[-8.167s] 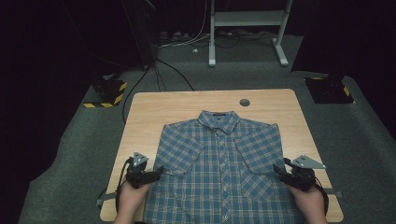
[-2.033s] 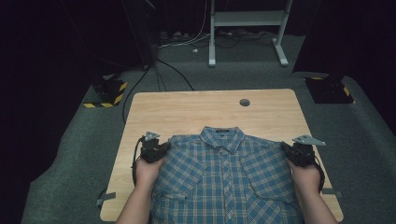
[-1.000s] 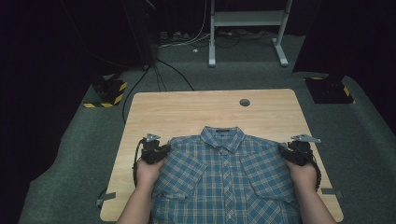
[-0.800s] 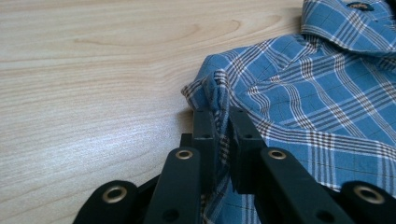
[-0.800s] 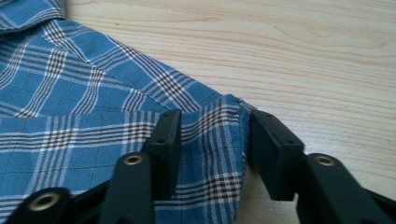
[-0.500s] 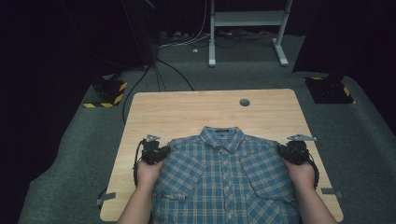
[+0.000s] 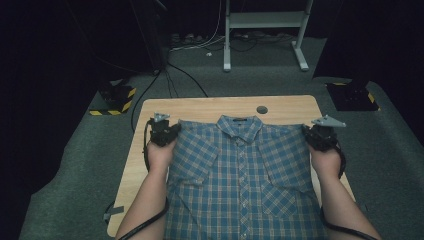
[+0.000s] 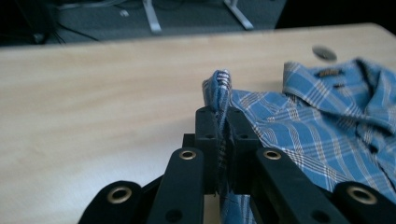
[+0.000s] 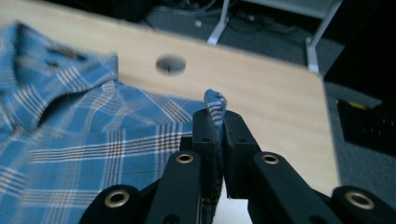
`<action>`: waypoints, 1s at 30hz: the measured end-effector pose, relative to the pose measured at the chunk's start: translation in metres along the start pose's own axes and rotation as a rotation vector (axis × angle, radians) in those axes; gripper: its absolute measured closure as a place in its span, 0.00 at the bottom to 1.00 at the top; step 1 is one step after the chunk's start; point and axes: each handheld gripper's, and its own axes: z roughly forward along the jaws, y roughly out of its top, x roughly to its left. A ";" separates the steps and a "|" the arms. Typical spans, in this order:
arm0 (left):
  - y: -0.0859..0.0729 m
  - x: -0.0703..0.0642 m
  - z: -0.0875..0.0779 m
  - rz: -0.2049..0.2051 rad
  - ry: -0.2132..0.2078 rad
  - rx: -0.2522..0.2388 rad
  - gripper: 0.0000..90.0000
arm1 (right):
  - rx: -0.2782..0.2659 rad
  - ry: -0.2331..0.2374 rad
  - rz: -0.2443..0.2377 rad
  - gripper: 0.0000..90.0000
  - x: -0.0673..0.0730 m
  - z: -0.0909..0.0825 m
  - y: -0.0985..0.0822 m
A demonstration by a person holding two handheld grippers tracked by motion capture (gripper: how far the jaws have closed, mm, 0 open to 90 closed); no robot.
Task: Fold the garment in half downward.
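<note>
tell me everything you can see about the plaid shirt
The shirt is blue plaid woven cloth with white and brown lines, a collar, a buttoned front and a chest pocket. It lies face up on the wooden table, collar toward the far edge, hem hanging toward the person. The left tongs and right tongs are each shut on a pinched fold of cloth at a shoulder, and the shoulders look lifted slightly.

A wooden table (image 7: 200,107) is standing on grey carpet (image 7: 75,165), with a round hole (image 7: 261,109) lying near its far edge. Beyond it, a white frame (image 7: 227,37) is standing among cables (image 7: 195,44), and yellow-black striped blocks (image 7: 117,95) are sitting at either side.
</note>
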 end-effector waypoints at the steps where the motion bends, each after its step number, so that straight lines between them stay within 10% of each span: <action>1: 0.006 0.001 0.000 -0.003 0.003 -0.001 0.95 | -0.010 0.004 0.006 0.95 -0.003 -0.001 0.008; 20: 0.117 0.002 -0.028 -0.016 0.038 -0.166 0.95 | -0.170 -0.093 -0.032 0.95 -0.025 -0.027 0.124; 26: 0.100 0.012 -0.023 -0.053 0.028 -0.138 0.95 | -0.179 -0.055 0.021 0.95 -0.033 -0.029 0.117; 30: 0.065 0.017 -0.007 -0.081 0.008 -0.079 0.95 | -0.136 0.005 0.100 0.95 -0.032 -0.014 0.076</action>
